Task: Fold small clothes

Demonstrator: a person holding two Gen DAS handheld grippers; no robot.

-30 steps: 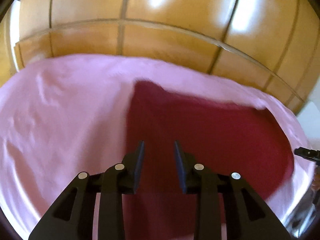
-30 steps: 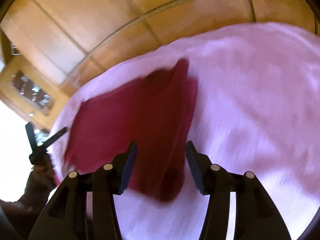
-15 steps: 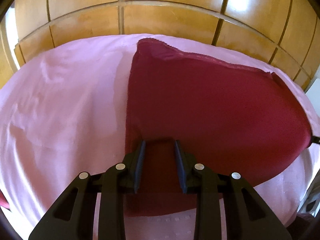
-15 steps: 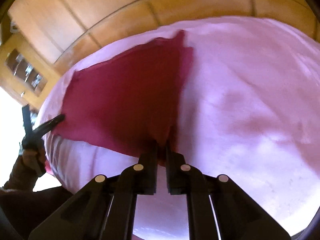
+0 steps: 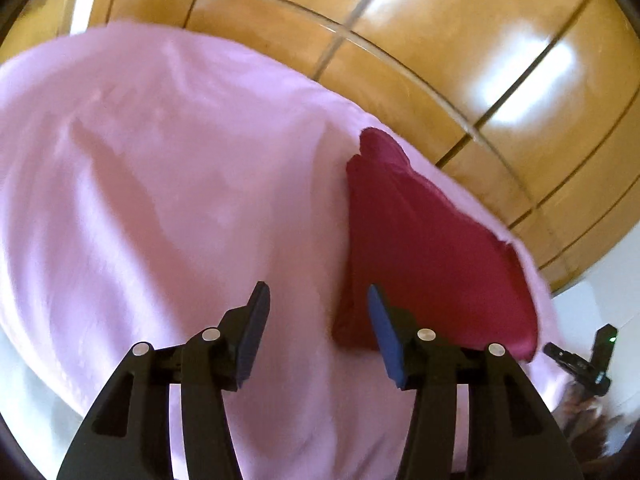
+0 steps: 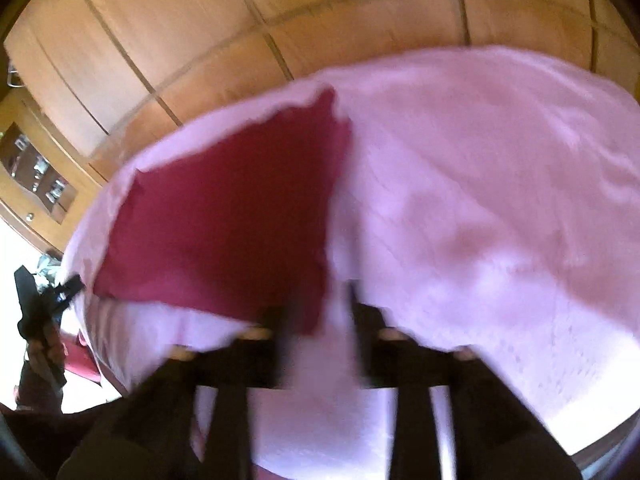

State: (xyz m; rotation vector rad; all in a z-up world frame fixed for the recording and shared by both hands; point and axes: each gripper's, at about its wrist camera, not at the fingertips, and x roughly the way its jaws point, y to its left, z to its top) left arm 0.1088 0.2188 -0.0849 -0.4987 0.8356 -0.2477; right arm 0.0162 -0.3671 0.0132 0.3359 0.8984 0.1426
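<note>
Left tongs (image 5: 316,312): jaws apart and opening, nothing between them, only bare pink sheet (image 5: 168,184) below. The red cloth (image 5: 424,248) lies to their right, its near-left corner just beside the right-hand jaw, not in the gap.

Right tongs (image 6: 320,320): heavily blurred, jaws apart and opening. The cloth's (image 6: 228,216) near-right corner sits at or just above the left-hand jaw; I can't tell if it's touching, but the pads aren't pressing on it. Reads as released.

Cloth: lies flat on the bed, roughly a folded wedge. Long axis runs across the bed between the two tongs, with the narrow point at the far edge. It sits in the corner of the bed nearest the wooden wardrobe (image 5: 460,60).

Nearer hand: my call is the right, since the corner is practically at its tips. The left is off to the side and needs to shift right to reach its edge.

Edges and room:
- Cloth's far edge runs close along the bed's far edge, so there's little margin there.
- Wide open sheet on the side away from the cloth in both views, so fold toward that.
- Second handle (image 5: 580,364) shows at the left view's lower right, well apart from the cloth.
</note>
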